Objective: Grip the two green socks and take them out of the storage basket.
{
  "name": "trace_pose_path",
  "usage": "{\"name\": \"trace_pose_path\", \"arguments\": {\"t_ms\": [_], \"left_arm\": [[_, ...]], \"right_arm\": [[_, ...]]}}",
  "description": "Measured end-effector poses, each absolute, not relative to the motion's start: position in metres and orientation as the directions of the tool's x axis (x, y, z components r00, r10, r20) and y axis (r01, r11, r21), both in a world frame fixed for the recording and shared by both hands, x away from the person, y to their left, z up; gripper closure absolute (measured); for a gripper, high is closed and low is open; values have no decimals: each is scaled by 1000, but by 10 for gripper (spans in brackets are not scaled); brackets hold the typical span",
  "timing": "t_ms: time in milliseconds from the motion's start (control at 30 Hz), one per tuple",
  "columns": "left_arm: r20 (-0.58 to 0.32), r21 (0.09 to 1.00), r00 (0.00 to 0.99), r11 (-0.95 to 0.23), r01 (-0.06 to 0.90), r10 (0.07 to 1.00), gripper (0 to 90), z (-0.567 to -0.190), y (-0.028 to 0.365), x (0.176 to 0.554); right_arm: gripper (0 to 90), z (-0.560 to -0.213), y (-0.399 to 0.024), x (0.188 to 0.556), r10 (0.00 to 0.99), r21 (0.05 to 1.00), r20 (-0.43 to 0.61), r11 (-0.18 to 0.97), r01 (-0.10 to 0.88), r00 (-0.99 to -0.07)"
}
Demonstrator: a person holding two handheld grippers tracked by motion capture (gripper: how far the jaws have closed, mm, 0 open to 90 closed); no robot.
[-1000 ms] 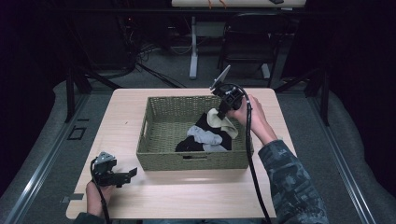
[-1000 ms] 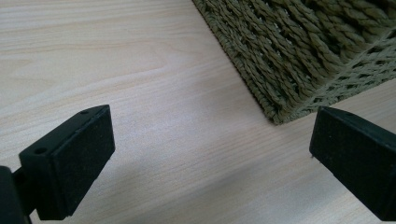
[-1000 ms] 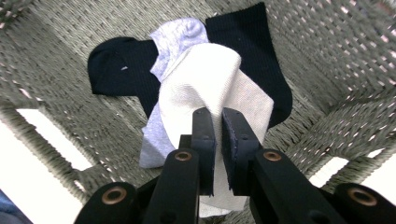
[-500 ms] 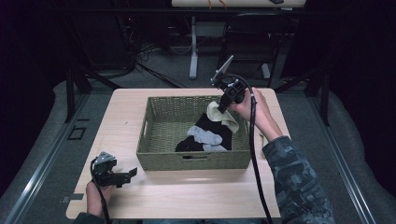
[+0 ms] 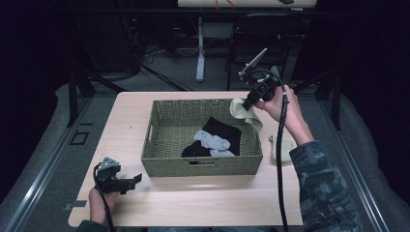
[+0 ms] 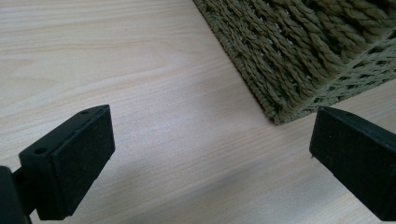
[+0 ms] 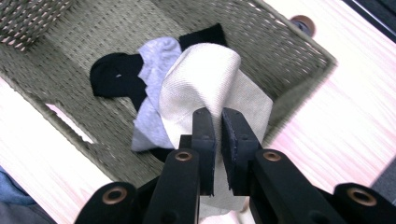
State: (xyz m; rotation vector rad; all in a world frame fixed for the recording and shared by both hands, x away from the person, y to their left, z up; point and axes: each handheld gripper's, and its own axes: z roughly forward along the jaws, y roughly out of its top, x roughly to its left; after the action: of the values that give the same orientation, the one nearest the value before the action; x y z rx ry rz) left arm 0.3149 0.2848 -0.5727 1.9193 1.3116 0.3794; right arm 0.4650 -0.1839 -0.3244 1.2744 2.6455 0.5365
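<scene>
Right gripper (image 5: 247,104), upper right of high view, clamped on cream sock (image 5: 245,113) over basket (image 5: 203,164). Left gripper (image 5: 126,181), lower left, jaws apart, nothing between. No readable writing.

readable text: none anywhere, looked over all three views
basket (image 5: 203,166): plain weave, no tag or label showing
socks (image 7: 210,88): no logo or print I can make out
table (image 5: 193,203): bare wood, no stickers or markings
grippers: black jaws, no brand or numbers visible
</scene>
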Motion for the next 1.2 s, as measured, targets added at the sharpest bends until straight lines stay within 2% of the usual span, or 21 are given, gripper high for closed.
{"name": "trace_pose_path", "arguments": {"t_ms": [567, 833, 1200], "left_arm": [[-163, 731, 422, -178, 659, 892, 3, -573, 284, 315], [-163, 731, 421, -177, 659, 892, 3, -573, 284, 315], [-163, 728, 424, -181, 661, 891, 3, -571, 285, 314]], "right_arm": [[842, -320, -260, 454, 856, 395, 18, 469, 790, -517], [842, -337, -294, 453, 891, 382, 29, 410, 829, -454], [843, -369, -315, 453, 914, 342, 37, 368, 865, -403]]}}
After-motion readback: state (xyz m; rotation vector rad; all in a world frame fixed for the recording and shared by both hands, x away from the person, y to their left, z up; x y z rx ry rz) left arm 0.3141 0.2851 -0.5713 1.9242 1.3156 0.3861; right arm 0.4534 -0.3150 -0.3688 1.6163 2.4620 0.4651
